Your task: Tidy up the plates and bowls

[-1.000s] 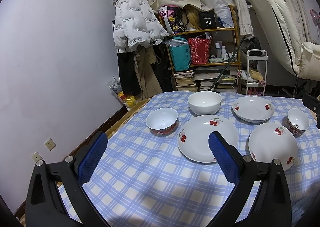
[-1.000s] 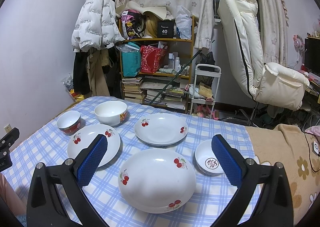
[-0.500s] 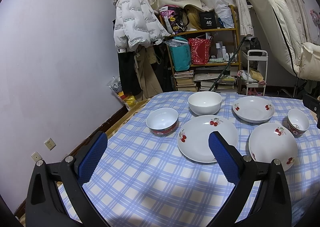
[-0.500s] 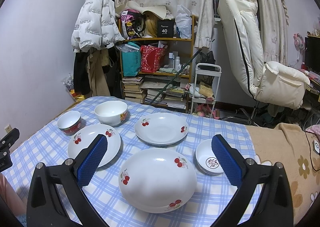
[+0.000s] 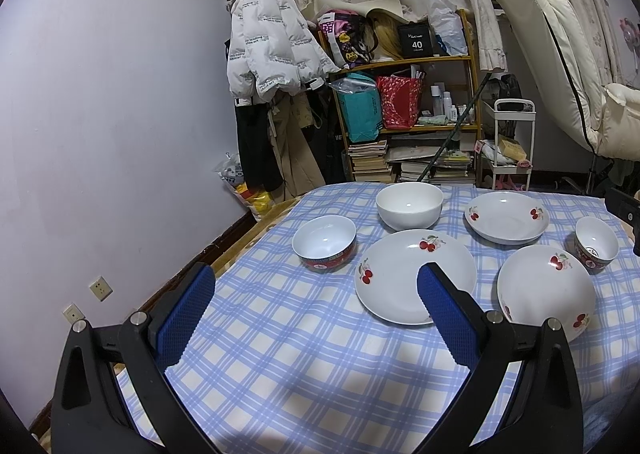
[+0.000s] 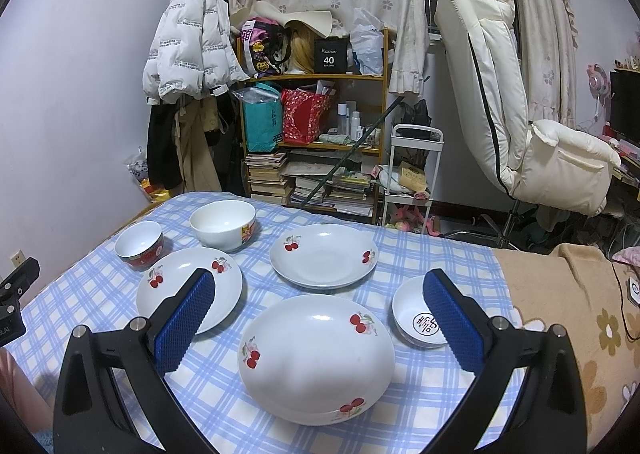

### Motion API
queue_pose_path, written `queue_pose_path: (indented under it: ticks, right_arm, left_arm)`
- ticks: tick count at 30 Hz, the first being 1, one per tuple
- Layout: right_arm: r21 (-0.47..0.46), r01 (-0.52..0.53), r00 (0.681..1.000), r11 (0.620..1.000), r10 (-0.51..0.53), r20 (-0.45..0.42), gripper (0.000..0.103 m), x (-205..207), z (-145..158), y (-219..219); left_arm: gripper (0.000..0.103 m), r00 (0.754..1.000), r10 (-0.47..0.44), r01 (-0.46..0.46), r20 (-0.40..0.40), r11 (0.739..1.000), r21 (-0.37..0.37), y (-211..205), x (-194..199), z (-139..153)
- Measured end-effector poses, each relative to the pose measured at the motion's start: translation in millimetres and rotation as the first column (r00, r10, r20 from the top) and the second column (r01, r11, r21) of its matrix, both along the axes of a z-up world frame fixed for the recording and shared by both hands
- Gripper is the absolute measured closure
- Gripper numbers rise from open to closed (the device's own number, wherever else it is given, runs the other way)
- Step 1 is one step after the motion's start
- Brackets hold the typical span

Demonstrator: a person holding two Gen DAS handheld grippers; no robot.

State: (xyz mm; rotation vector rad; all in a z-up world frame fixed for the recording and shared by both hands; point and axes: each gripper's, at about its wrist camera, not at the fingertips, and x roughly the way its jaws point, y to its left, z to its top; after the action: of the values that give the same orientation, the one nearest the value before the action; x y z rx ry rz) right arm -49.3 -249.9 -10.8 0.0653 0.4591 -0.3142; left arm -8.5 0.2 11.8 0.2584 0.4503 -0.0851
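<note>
Stacking should begin with the nearest plate [image 6: 316, 358], lower centre: right gripper [image 6: 318, 318] and left gripper [image 5: 316, 312] both gape empty; pinch its rim.

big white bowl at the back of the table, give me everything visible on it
The big white bowl is the largest of the three bowls: round, deep, glossy, ceramic by its look. It is plain white inside and empty; the right wrist view shows a small coloured picture on its outer wall, too small to read. It stands upright on the blue checked tablecloth near the far edge, apart from the red-banded bowl and the cherry plate. Nothing touches it.
</note>
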Motion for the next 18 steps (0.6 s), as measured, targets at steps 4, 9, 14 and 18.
queue_pose_path:
  ticks: [4, 9, 14, 18]
  right_arm:
    - [0.001, 0.0, 1.0, 1.0, 0.0, 0.0, 0.0, 0.0, 0.0, 0.0]
    - [0.002, 0.0, 1.0, 1.0, 0.0, 0.0, 0.0, 0.1, 0.0, -0.3]
    - [0.003, 0.0, 1.0, 1.0, 0.0, -0.003, 0.0, 0.3, -0.1, -0.5]
    - [0.02, -0.002, 1.0, 1.0, 0.003, -0.024, 0.0, 3.9, -6.3, 4.5]
  left_arm:
    - [0.003, 1.0, -0.001, 0.001, -0.001, 1.0, 0.0, -0.1, 0.3, -0.1]
    - [0.003, 1.0, -0.001, 0.001, -0.004, 1.0, -0.002, 0.7, -0.3, 0.3]
    - [0.003, 1.0, 0.0, 0.0, -0.013, 1.0, 0.001, 0.8, 0.8, -0.6]
    - [0.003, 1.0, -0.001, 0.001, -0.017, 1.0, 0.03, -1.4, 2.3, 0.1]
